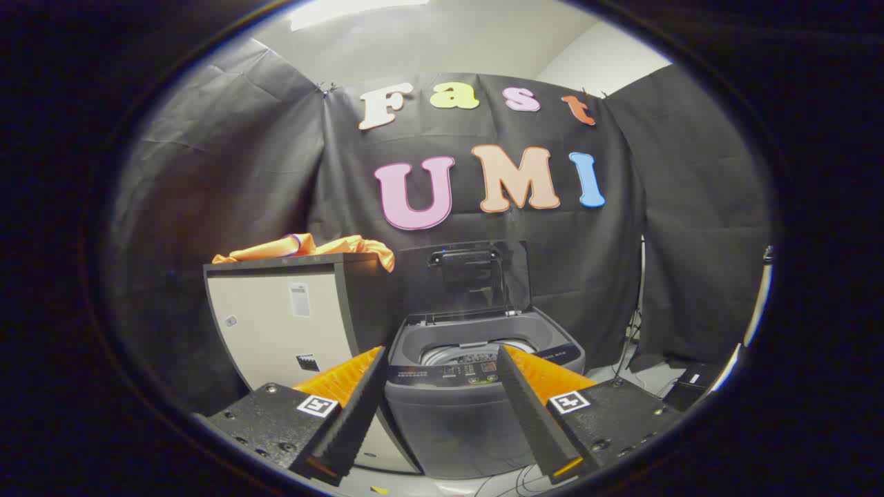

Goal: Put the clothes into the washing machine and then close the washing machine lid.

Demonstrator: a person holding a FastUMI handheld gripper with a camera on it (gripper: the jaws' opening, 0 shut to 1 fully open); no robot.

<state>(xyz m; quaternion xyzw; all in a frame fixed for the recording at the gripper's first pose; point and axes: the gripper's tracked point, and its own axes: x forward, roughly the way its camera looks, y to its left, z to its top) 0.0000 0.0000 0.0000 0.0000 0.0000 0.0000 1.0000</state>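
A small grey top-loading washing machine (476,386) stands ahead, seen between my two fingers. Its dark see-through lid (469,279) is raised upright at the back, and the drum opening (469,352) shows beneath it. An orange garment (318,247) lies crumpled on top of a white cabinet (283,324) just left of the machine, above and beyond my left finger. My gripper (442,359) is open, well short of the machine, with nothing held. Its black-padded, orange-backed fingers (362,400) spread apart on either side of the washer.
The black cloth wall hangs close behind the washer and the cabinet. Cables (632,345) run down the wall to the right of the machine. A dark low object (684,390) lies on the pale floor (642,376) at the right.
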